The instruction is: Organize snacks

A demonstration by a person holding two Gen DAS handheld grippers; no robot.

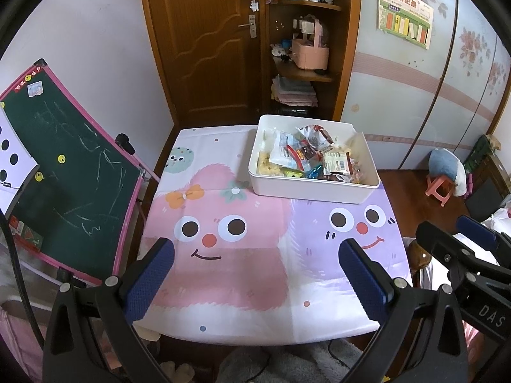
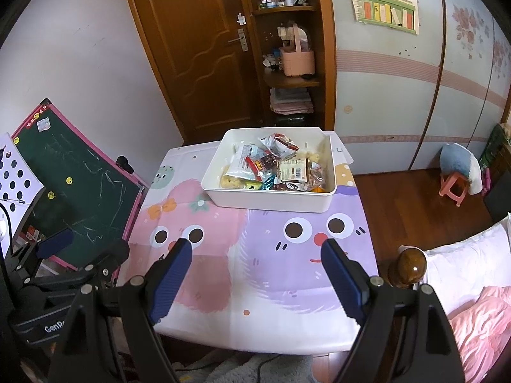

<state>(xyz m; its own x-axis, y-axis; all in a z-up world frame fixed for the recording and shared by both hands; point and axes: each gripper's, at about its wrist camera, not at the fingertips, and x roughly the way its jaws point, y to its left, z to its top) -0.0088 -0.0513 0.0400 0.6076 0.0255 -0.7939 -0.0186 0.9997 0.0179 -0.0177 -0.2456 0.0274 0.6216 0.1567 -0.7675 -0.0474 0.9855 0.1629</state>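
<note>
White bin (image 2: 268,199) holds snacks (image 2: 274,167) | chalkboard (image 2: 80,188) beside table | both tools agape, empty

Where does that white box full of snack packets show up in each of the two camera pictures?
Left wrist view: the white box sits right of centre, at the far end of the cartoon tablecloth.
Right wrist view: the white box sits near the centre, just above the purple cartoon face.
Shared landmark: the pink basket on the wooden corner shelf behind the table.
</note>
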